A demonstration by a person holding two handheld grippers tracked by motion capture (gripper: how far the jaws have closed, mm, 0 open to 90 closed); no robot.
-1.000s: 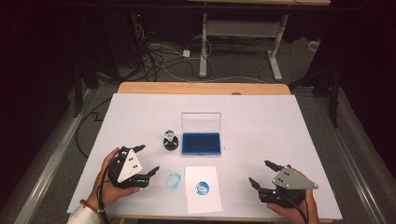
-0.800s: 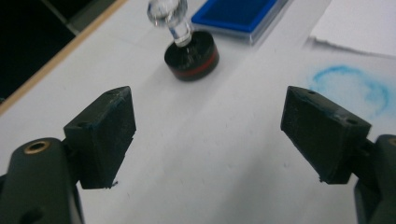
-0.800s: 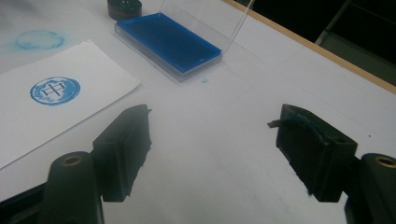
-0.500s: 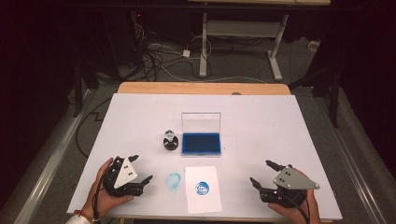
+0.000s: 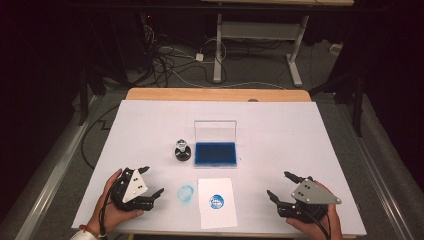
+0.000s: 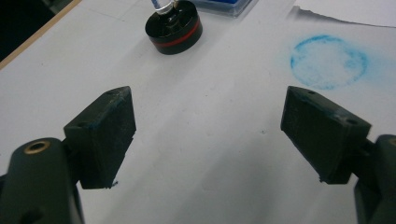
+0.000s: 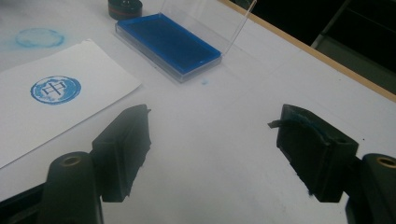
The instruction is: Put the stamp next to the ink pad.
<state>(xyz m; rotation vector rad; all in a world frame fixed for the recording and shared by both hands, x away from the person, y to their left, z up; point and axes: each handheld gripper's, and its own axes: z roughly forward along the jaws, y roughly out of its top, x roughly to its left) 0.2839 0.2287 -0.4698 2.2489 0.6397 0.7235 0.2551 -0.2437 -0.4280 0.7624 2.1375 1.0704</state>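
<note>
A round black stamp (image 5: 182, 151) with a clear knob and a red band stands upright on the white table cover (image 5: 280, 145), left of an open blue ink pad (image 5: 215, 153) with its clear lid raised. A white sheet (image 5: 216, 202) bearing a round blue print lies near the front edge. My left gripper (image 5: 150, 183) rests at the front left, open and empty, with the stamp (image 6: 173, 28) ahead of its jaws. At the front right, my right gripper (image 5: 281, 187) is open with nothing in it; the ink pad (image 7: 168, 43) and sheet (image 7: 51, 107) lie ahead of it.
A smudged blue ring (image 5: 186, 193) marks the table cover between the left gripper and the sheet. The wooden table edge (image 5: 215, 94) runs along the back. Beyond it are cables and a white desk frame (image 5: 255, 35) on the floor.
My left gripper has drawn back toward the front edge and lowered, away from the stamp. The right gripper has stayed put.
</note>
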